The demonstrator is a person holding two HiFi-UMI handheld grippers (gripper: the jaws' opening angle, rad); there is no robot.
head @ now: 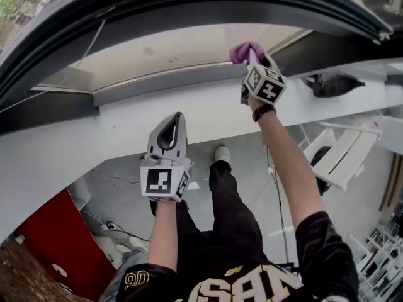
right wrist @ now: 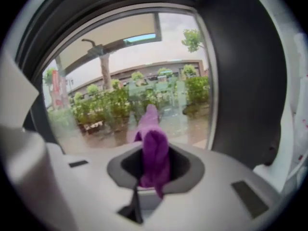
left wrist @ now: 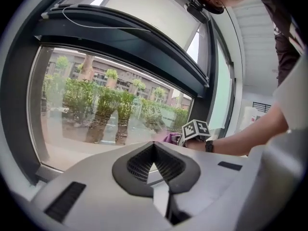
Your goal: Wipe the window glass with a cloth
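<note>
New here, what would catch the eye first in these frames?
A purple cloth is clamped in the right gripper, its tip up at the window glass near the frame's right end. The left gripper is shut on nothing, held back over the white sill. Green hedges show through the glass.

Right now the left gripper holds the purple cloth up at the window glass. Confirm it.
Wrong gripper. The right gripper holds the purple cloth up at the window glass; the right gripper view shows the cloth pinched between its jaws. The left gripper is shut with nothing in it.
</note>
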